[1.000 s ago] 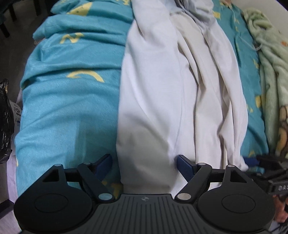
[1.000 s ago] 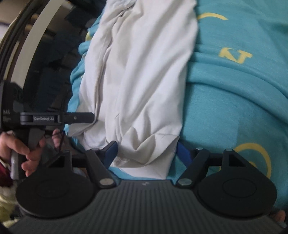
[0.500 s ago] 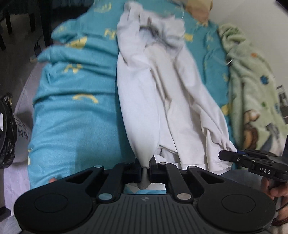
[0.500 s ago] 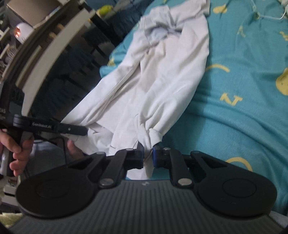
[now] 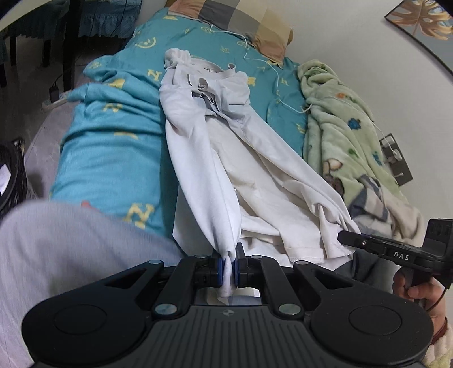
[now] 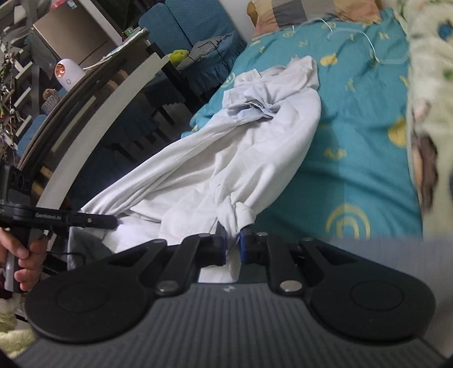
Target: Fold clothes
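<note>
A white garment (image 5: pixel 215 158) lies lengthwise on the teal bed cover (image 5: pixel 113 147), bunched at its far end. My left gripper (image 5: pixel 228 267) is shut on the garment's near left hem corner and holds it stretched above the bed's foot. My right gripper (image 6: pixel 232 240) is shut on the near right hem corner of the white garment (image 6: pixel 254 158). In the left wrist view the right gripper (image 5: pixel 344 236) pinches the hem at the right. In the right wrist view the left gripper (image 6: pixel 113 222) pinches it at the left.
A green fleece blanket (image 5: pixel 348 133) lies along the bed's right side by the wall. A checked pillow (image 5: pixel 249 25) and a white cable (image 5: pixel 271 73) lie at the bed's head. A dark table edge (image 6: pixel 93 99) and blue chairs (image 6: pixel 192 36) stand left of the bed.
Both grippers closed on the garment's near hem corners, then pulled back and up. The garment is now stretched and lifted toward me off the bed's near end.
</note>
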The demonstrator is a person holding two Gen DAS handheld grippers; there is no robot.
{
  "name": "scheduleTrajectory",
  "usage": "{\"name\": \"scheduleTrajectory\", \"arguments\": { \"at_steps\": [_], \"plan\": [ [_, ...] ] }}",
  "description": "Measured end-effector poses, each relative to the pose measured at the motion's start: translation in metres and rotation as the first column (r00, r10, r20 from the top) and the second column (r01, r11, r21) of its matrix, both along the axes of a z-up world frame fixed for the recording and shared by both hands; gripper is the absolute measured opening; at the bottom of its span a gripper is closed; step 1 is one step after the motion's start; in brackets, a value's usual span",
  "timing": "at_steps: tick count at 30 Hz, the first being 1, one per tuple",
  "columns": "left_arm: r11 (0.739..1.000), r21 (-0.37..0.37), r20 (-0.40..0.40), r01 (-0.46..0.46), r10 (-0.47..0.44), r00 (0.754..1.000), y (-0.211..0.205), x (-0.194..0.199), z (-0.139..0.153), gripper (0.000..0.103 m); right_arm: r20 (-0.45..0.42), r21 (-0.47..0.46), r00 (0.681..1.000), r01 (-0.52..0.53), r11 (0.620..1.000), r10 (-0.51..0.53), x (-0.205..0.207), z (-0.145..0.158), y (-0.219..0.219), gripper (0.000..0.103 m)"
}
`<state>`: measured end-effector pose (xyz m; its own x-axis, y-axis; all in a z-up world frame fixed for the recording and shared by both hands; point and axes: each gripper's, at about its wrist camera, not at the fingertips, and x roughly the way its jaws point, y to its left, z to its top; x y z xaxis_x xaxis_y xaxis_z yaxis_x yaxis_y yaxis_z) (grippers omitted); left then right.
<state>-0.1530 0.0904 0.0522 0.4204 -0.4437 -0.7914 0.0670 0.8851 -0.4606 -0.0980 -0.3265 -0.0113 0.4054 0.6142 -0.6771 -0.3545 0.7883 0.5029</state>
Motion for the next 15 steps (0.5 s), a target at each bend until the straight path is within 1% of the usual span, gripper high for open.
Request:
{"name": "scheduleTrajectory", "arguments": {
  "at_steps": [3, 5, 7, 11, 15],
  "plan": [
    [1.000, -0.016, 0.019, -0.018, 0.018, 1.000, 0.002, -0.012, -0.004, 0.007, -0.023, 0.010, 1.000, 0.020, 1.000, -0.020, -0.018, -0.012, -0.007, 0.012],
    [0.999, -0.031, 0.032, -0.032, 0.033, 0.999, 0.003, -0.013, -0.004, 0.007, -0.040, 0.029, 0.999, 0.037, 0.999, -0.036, -0.018, -0.014, -0.011, 0.012],
    [0.998, -0.042, 0.053, -0.044, 0.046, 0.998, 0.005, -0.005, -0.001, 0.007, -0.041, 0.054, 0.998, 0.049, 0.997, -0.047, -0.011, -0.009, -0.012, 0.012],
    [0.996, -0.052, 0.110, -0.075, 0.081, 0.991, 0.003, 0.030, 0.011, 0.007, 0.009, 0.081, 0.997, 0.077, 0.994, -0.078, 0.020, 0.015, -0.006, 0.012],
    [0.991, -0.057, 0.171, -0.119, 0.127, 0.977, -0.001, 0.086, 0.023, 0.007, 0.053, 0.131, 0.989, 0.127, 0.983, -0.135, 0.068, 0.035, 0.000, 0.012]
  ]
}}
